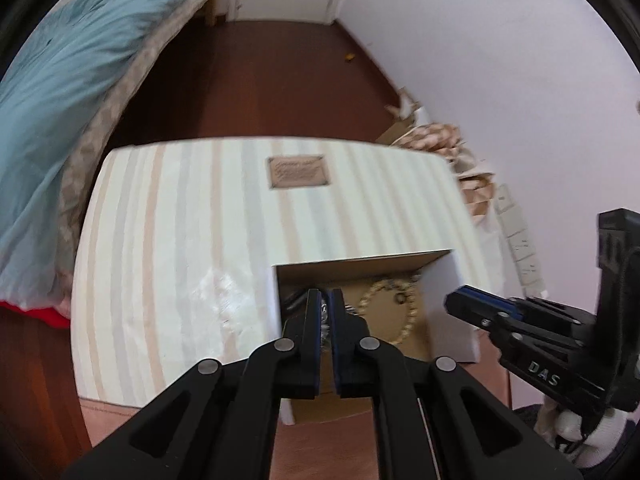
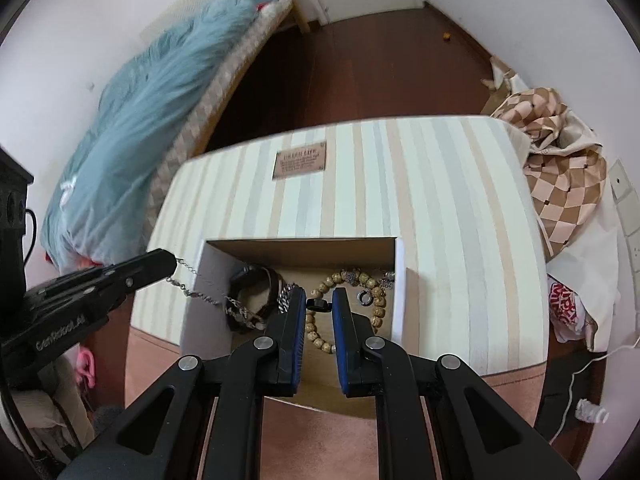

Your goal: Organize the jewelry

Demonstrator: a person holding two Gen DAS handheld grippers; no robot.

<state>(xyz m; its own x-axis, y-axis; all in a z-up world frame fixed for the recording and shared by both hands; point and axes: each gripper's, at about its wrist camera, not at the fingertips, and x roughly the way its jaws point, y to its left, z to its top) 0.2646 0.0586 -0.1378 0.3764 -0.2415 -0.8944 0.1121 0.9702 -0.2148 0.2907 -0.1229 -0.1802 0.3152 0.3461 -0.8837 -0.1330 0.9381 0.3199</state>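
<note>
Dark brown wooden floor (image 1: 260,76) and a pale wall frame the left wrist view, with a fluffy blue blanket (image 1: 72,80) on the bed at ten o'clock. A striped cream fabric-covered desk (image 1: 180,240) carries an open cardboard box (image 1: 448,280), likely set at its near edge so both hands can reach in. The left tool (image 1: 326,312) hangs over the box at six o'clock, jaws narrowed to a slit on something silvery, seemingly a chain. A tan wooden bead bracelet (image 1: 400,312) lies inside. The right tool (image 1: 464,305) enters at four o'clock, its grip not readable here.

From the right wrist view, the left tool (image 2: 172,266) at nine o'clock pinches a thin silver chain (image 2: 208,298), which drapes over the box wall, probably being lifted out for sorting. The right tool (image 2: 319,304) holds a small black piece (image 2: 318,304) between nearly closed jaws, above the bead bracelet (image 2: 320,338). A dark leather band (image 2: 256,280) sits beside it.
</note>
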